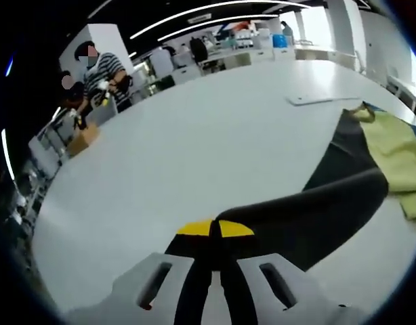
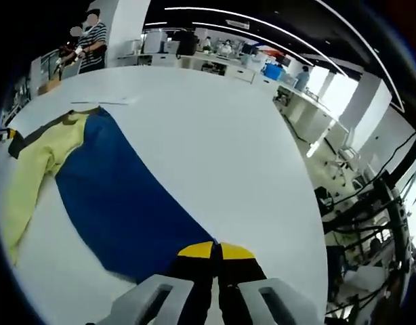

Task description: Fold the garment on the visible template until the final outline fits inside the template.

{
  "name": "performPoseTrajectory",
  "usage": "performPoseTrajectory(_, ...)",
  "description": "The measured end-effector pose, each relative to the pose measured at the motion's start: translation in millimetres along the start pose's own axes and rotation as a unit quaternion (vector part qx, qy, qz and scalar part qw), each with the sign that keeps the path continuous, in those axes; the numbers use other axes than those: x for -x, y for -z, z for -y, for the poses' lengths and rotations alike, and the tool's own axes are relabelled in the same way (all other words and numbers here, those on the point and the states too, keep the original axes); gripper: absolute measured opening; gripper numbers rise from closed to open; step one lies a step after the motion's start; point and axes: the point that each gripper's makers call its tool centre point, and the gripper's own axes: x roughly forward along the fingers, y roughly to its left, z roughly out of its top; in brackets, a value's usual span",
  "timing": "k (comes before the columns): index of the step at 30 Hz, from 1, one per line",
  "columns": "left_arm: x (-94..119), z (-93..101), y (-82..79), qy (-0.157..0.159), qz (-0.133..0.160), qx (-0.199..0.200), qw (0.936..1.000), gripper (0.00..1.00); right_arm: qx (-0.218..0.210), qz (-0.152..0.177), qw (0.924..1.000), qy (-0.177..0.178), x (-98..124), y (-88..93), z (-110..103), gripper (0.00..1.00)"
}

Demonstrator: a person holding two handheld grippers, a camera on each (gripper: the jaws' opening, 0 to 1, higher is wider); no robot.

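In the left gripper view, the left gripper (image 1: 215, 233), white with yellow-tipped black jaws, rises from the bottom edge. Its jaws are pressed together on a black fabric edge of the garment (image 1: 316, 210), which runs up and to the right from the tips. Farther right, the cloth turns into a pale yellow panel (image 1: 398, 162) lying flat on the wide, pale grey desk (image 1: 194, 149). A thin flat white sheet (image 1: 323, 99) lies on the desk beyond the garment; whether it is the template cannot be told. At the far left edge of the desk, a person in a striped top (image 1: 103, 74) stands.

In the right gripper view, the right gripper (image 2: 216, 252) also has its yellow-tipped jaws drawn together, at the near corner of a large dark blue panel (image 2: 120, 196) of the same garment. They appear to pinch that corner, though the contact itself is hidden. A yellow sleeve (image 2: 32, 176) trails along the left side.

The step in hand looks like an early fold, with both edges gripped and the garment mostly spread out. The next move likely calls for lifting both grips together and carrying the cloth over itself, keeping it taut and within sight.
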Motion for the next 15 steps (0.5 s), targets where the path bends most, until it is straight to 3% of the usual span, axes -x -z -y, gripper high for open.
performPoseTrajectory(15,-3,-6.6,1.0,-0.003,-0.018,-0.026,0.9995,0.00,0.001,-0.022,0.9997,0.012,-8,9.8,19,0.00)
